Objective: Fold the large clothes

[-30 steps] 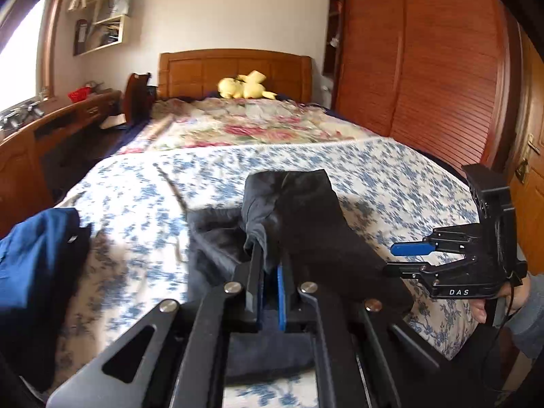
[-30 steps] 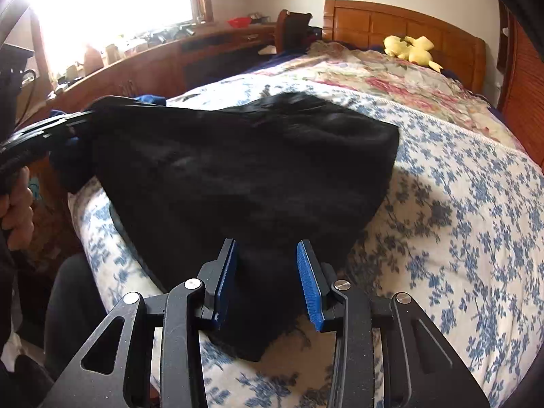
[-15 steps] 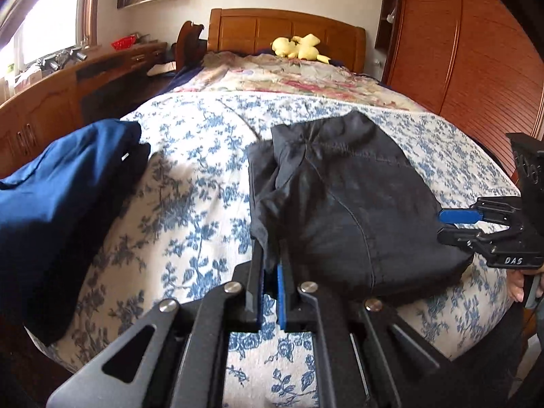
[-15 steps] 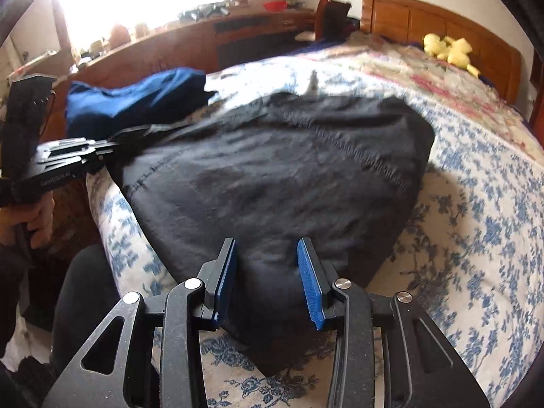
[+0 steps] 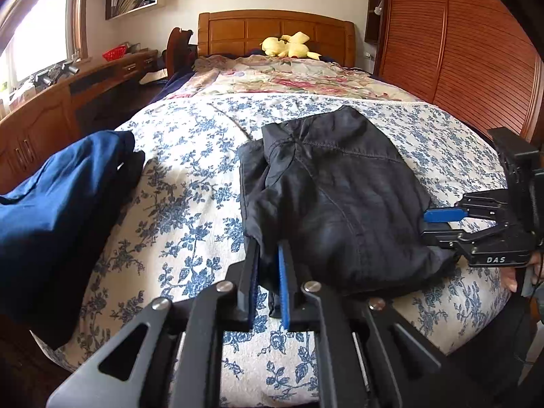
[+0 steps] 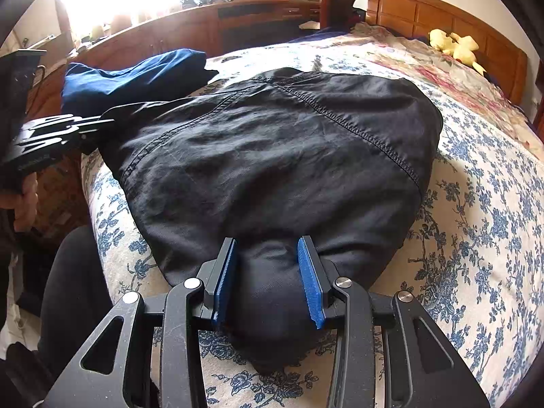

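The folded black garment (image 6: 272,156) lies at the bed's (image 5: 190,183) near edge. Left gripper (image 5: 268,282) is opening around one corner; right gripper (image 6: 268,278) clamps the other bunched corner.

left tool (image 5: 267,272) opening, black garment (image 5: 340,197) edge between its jaws.

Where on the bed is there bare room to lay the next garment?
Free: the floral bedspread strip between the blue clothes and the black garment, and the stretch beyond it toward the pink floral quilt. Crowded: the near edge, where the left gripper and right gripper work.
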The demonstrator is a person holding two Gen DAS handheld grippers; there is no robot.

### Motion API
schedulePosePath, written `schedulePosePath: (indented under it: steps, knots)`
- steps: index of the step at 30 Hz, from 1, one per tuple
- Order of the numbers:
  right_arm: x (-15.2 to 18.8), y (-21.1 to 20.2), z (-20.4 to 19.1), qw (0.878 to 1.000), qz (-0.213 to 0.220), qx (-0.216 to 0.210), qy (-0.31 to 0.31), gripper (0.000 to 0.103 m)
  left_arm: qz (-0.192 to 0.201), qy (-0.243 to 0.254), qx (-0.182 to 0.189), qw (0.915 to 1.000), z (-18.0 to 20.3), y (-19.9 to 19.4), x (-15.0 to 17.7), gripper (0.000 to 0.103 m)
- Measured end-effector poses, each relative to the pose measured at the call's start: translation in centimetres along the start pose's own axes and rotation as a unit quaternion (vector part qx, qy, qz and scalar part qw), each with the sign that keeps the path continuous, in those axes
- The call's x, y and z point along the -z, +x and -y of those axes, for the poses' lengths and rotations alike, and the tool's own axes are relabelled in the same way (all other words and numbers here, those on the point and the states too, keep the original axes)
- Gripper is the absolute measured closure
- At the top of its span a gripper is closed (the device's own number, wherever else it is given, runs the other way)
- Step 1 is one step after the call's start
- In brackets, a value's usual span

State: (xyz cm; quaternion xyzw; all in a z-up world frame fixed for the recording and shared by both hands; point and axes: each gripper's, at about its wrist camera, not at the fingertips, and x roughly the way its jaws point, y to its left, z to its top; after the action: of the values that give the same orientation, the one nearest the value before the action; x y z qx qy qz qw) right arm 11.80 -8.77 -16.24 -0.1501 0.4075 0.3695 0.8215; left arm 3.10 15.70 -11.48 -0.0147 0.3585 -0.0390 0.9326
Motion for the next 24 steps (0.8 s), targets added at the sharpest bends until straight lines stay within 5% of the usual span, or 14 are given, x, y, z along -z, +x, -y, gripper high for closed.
schedulePosePath:
  steps: [12,24]
  knots:
    - [0.2,0.0,0.3,1.0,0.008,-0.005,0.003,0.066,0.019,0.008,-0.012,0.9997,0.3,-2.7,0.2,0.067]
    - [-1.4,-1.4,0.1,1.0,0.013,0.015,-0.01,0.064,-0.003,-0.018,-0.016,0.9997,-1.2,-1.6,2.5,0.054]
